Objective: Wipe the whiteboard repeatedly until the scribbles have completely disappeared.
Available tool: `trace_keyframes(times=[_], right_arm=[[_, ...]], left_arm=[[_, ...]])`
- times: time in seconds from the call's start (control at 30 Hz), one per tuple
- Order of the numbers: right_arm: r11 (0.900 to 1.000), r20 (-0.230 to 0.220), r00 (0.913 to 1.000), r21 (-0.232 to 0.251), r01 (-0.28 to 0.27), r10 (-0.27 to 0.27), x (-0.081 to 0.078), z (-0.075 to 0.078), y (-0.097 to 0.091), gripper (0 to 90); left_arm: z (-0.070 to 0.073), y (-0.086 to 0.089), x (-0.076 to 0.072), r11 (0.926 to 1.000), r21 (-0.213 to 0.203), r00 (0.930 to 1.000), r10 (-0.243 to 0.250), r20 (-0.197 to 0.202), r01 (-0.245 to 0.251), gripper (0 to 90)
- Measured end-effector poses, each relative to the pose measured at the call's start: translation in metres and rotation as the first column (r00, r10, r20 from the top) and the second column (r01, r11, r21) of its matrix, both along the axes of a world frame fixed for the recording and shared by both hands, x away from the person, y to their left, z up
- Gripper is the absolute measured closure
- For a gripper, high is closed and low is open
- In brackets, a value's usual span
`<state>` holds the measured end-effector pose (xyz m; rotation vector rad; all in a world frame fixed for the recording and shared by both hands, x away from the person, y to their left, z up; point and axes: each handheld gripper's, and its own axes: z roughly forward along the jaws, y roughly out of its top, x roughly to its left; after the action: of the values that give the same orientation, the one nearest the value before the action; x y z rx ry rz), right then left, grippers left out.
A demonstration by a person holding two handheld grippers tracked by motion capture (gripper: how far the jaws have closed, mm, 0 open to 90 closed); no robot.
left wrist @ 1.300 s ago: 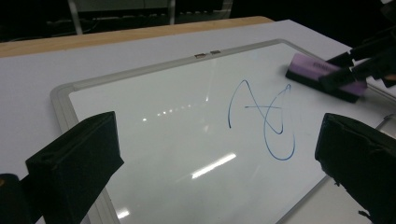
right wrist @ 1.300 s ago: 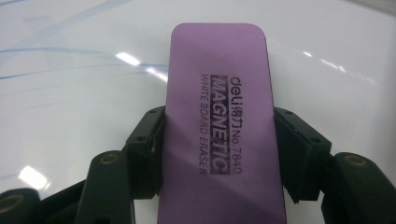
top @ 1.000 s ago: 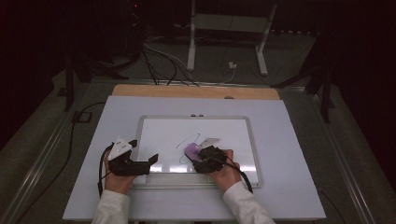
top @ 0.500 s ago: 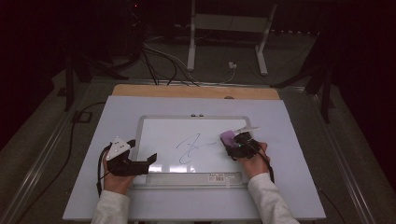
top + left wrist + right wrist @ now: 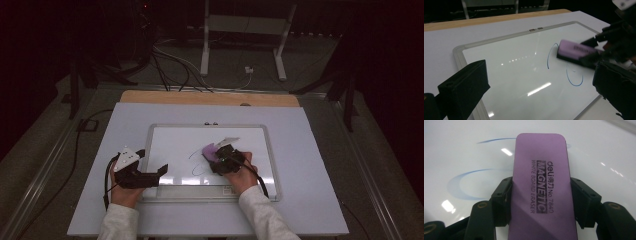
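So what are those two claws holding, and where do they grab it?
The right gripper clamps the purple eraser by its long sides; the left gripper holds nothing.

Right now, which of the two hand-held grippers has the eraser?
The right hand-held gripper: its jaws clamp the purple eraser on the whiteboard. The left hand-held gripper is open, empty.

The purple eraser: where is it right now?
In the high view the purple eraser sits on the whiteboard, right of centre, clamped in the right hand-held gripper, beside the remaining blue pen strokes.
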<state>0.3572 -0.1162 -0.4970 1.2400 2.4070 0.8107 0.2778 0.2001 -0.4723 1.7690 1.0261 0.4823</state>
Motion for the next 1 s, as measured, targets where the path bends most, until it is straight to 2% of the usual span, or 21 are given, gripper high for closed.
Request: trace_keyframes(times=[0.07,0.13,0.23,0.33,0.4,0.43,0.47,0.57,0.6,0.63,0.67,0.77,0.8,0.83,0.9,1.0], right_arm=[[0.9967,-0.002,0.9967,-0.005,0.081,-0.081,0.012,0.0,-0.017,41.5],[0.9885,-0.007,0.9885,-0.006,0.151,-0.151,0.021,0.0,-0.032,41.6],[0.9862,-0.022,0.9859,-0.006,0.166,-0.166,0.024,0.001,-0.032,41.6],[0.9982,-0.029,0.9978,0.003,0.06,-0.06,0.015,0.001,-0.008,41.6],[0.999,-0.034,0.9987,0.022,-0.038,0.039,0.004,0.001,0.016,41.6],[0.9877,-0.045,0.9873,0.042,-0.15,0.152,-0.009,0.002,0.04,41.6],[0.9877,-0.045,0.9873,0.042,-0.15,0.152,-0.009,0.002,0.04,41.6],[0.9575,-0.045,0.9567,0.038,-0.286,0.288,-0.028,0.002,0.069,41.6],[0.9531,-0.026,0.9528,0.0,-0.303,0.302,-0.032,0.002,0.075,41.6],[0.951,-0.024,0.9507,-0.005,-0.309,0.309,-0.031,0.002,0.076,41.6],[0.9528,-0.035,0.9521,0.015,-0.303,0.304,-0.028,0.002,0.074,41.6],[0.9752,-0.025,0.9749,-0.008,-0.221,0.221,-0.009,0.002,0.06,41.6],[0.9896,-0.025,0.9895,-0.016,-0.143,0.142,0.007,0.002,0.045,41.6],[0.9896,-0.025,0.9895,-0.016,-0.143,0.142,0.007,0.002,0.045,41.6],[0.9979,-0.023,0.9978,-0.018,-0.063,0.062,0.023,0.002,0.031,41.6],[0.999,-0.018,0.9989,-0.013,0.042,-0.043,0.042,0.001,0.015,41.6]], left_arm=[[0.0,0.001,0.0,1.0,0.002,1.0,0.002,0.001,-0.002,1.0],[0.0,0.001,0.0,1.0,0.002,1.0,0.007,-0.001,-0.007,1.0],[0.0,0.001,0.0,1.0,0.004,1.0,0.008,-0.001,-0.008,1.1],[0.0,0.001,-0.001,0.9999,0.003,0.9999,0.01,0.0,-0.01,1.0],[0.0,0.001,-0.001,0.9999,0.001,0.9999,0.012,0.001,-0.012,1.0],[0.001,0.002,-0.001,0.9999,0.002,0.9999,0.011,0.001,-0.011,1.0],[0.001,0.002,-0.001,0.9999,0.002,0.9999,0.012,0.001,-0.012,1.0],[0.001,0.004,-0.001,0.9998,-0.005,0.9998,0.018,0.005,-0.018,1.1],[0.001,0.005,-0.001,0.9998,-0.005,0.9998,0.02,0.005,-0.02,1.1],[0.001,0.006,-0.001,0.9998,-0.01,0.9998,0.02,0.007,-0.02,1.0],[0.001,0.006,-0.002,0.9997,-0.012,0.9997,0.023,0.006,-0.023,1.0],[0.001,0.007,-0.002,0.9996,-0.011,0.9997,0.024,0.005,-0.024,1.0],[0.001,0.007,-0.002,0.9997,-0.011,0.9997,0.024,0.004,-0.024,1.0],[0.001,0.007,-0.002,0.9997,-0.011,0.9997,0.024,0.004,-0.024,1.0],[0.001,0.007,-0.002,0.9996,-0.011,0.9997,0.025,0.004,-0.024,1.1],[0.001,0.007,-0.002,0.9996,-0.012,0.9997,0.025,0.005,-0.025,1.0]])
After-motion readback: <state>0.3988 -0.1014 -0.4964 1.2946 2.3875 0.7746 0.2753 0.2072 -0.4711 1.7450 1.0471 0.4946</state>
